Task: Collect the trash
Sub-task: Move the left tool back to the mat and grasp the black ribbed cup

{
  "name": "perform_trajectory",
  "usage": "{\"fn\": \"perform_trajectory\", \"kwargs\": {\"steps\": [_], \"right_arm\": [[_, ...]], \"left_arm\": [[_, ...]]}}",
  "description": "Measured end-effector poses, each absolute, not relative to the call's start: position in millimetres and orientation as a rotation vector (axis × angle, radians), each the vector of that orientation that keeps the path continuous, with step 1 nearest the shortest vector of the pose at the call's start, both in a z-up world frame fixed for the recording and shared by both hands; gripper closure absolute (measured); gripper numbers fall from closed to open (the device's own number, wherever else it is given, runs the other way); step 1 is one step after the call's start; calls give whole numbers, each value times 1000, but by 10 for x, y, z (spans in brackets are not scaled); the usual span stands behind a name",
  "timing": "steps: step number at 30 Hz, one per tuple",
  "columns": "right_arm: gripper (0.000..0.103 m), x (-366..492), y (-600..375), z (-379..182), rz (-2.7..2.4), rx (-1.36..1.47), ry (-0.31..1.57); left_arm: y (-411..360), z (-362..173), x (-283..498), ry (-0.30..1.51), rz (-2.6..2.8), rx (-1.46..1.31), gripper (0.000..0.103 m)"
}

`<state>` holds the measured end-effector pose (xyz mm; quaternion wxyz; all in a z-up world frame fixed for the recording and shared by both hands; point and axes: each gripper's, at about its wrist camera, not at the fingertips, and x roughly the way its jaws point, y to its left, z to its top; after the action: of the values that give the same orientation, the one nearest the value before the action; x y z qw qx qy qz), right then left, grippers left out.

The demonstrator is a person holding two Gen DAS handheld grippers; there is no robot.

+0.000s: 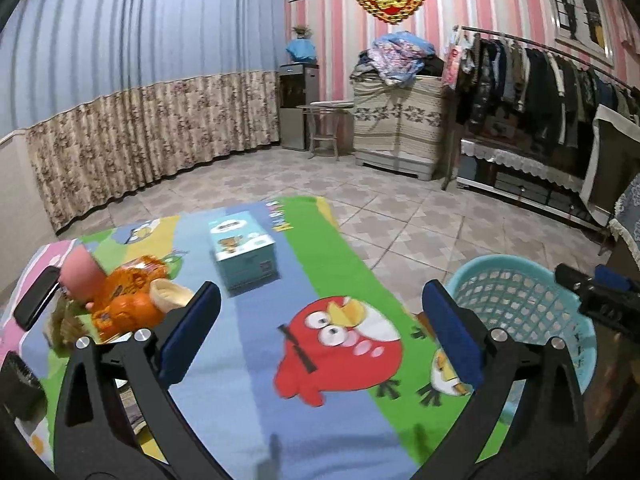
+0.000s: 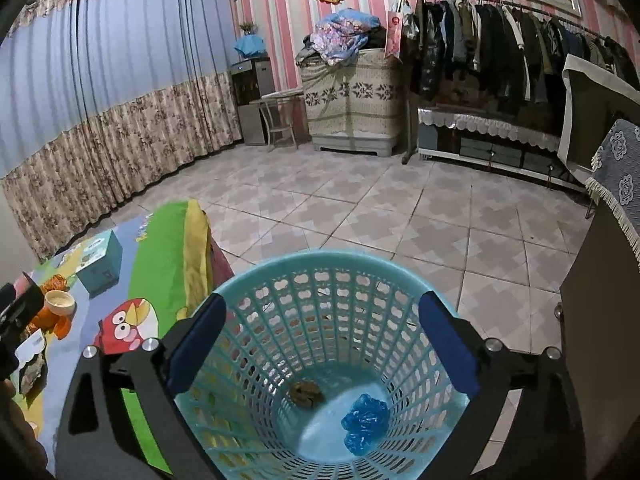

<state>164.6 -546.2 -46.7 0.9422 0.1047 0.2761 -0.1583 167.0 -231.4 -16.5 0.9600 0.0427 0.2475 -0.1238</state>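
Trash pile at the left end of the cartoon-printed worktop (image 1: 256, 360): crumpled orange plastic snack wrappers (image 1: 128, 300), a small cream-coloured paper cup (image 1: 170, 294) lying against them, a pink cylindrical cup-like piece (image 1: 80, 274) behind, some brownish scraps nearer the edge — too blurred to name. Teal cardboard tissue box (image 1: 244, 254) standing apart, further along the cloth; probably not trash.

Left gripper (image 1: 320, 336) over the red-bird print, blue-padded fingers (image 1: 188, 332) spread wide, nothing between them. Right gripper (image 2: 320, 344) above the light-blue perforated plastic basket (image 2: 320, 264), fingers likewise spread wide and empty. Already inside the basket: a crumpled blue plastic wad (image 2: 366, 420) and a small brownish lump (image 2: 306, 394) on the bottom.

Handling, as a judgement only:
- Orange wrappers — very light, soft, crinkly, slick film. Best pinched across a bunched fold rather than a flat face, squeezed well in so the film cannot slide out. No risk of damage.
- Cream paper cup — light, thin-walled, easily crushed. Best taken across the rim or body; crushing hardly matters for trash, though contents could spill if any remain — inside not clearly visible.
- Pink piece — looks stiffer and rounder; likely to roll or squirt sideways under a glancing pinch, so a grip square across the middle.

Basket light enough to tip if knocked on the rim; drops best made from above, centred.
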Motion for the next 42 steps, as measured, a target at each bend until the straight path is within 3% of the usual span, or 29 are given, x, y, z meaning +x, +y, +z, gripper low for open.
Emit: {"fn": "perform_trajectory", "kwargs": {"steps": [17,29,42], "right_arm": [[7,1599,-4469,-355,-140,147,512],[7,1697,-3997,-432,-75,184,538],[7,1880,-3490,-632,-58,129,645]], "left_arm": [[-1405,-323,1426,495,-104,110,6],[-685,-534,1307,589,-45,77,5],[608,-501,1245,579,154,76,5]]}}
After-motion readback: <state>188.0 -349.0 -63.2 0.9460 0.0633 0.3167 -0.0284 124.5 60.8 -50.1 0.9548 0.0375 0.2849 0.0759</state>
